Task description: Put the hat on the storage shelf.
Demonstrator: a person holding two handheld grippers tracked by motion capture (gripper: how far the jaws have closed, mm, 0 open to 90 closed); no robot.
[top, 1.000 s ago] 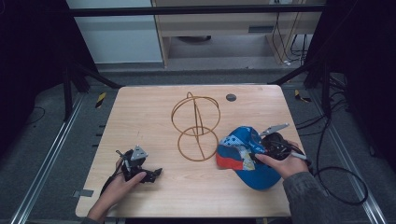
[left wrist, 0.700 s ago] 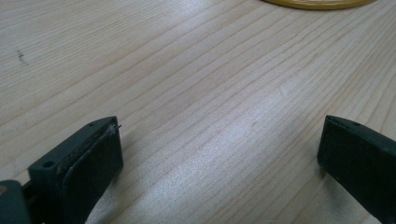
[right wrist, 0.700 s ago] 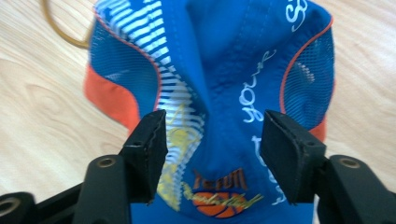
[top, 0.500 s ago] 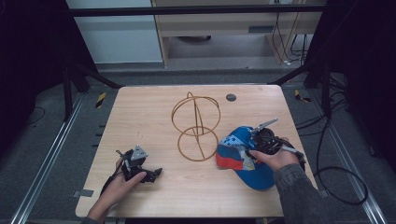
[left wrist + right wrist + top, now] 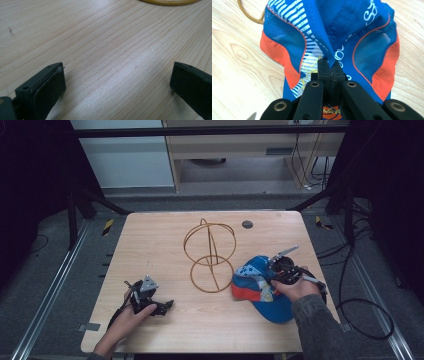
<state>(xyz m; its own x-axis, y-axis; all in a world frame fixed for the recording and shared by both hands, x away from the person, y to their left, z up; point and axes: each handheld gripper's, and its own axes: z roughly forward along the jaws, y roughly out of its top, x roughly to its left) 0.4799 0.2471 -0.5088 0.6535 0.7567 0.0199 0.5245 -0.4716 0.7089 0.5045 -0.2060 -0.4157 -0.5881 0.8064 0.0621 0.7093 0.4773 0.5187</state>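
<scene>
Table: your light wooden table (image 5: 165, 230) carries everything here; a small dark round disc (image 5: 247, 224) is set into it near the far edge.
Wire frame: the brass-coloured wire stand of crossed hoops (image 5: 210, 255) sits upright at mid-table, its flat ring base just beside the cap; a curve of that ring shows at the far edge of the left gripper view (image 5: 170, 2) and at the upper left corner of the right gripper view (image 5: 249, 12).
Cap: the blue cap with orange panels, mesh sides and white stripes (image 5: 257, 285) lies on your right side of the table, near the front; its fabric is bunched into a fold where it is gripped (image 5: 329, 32).
Right gripper: your right gripper (image 5: 328, 65) is clenched on that fold of the cap, jaws pressed together with cloth between them; your right hand (image 5: 295, 287) rests over the cap.
Left gripper: your left gripper (image 5: 117, 82) sits released, jaws spread wide over bare wood, at the front left (image 5: 150, 300), well apart from the cap.
</scene>
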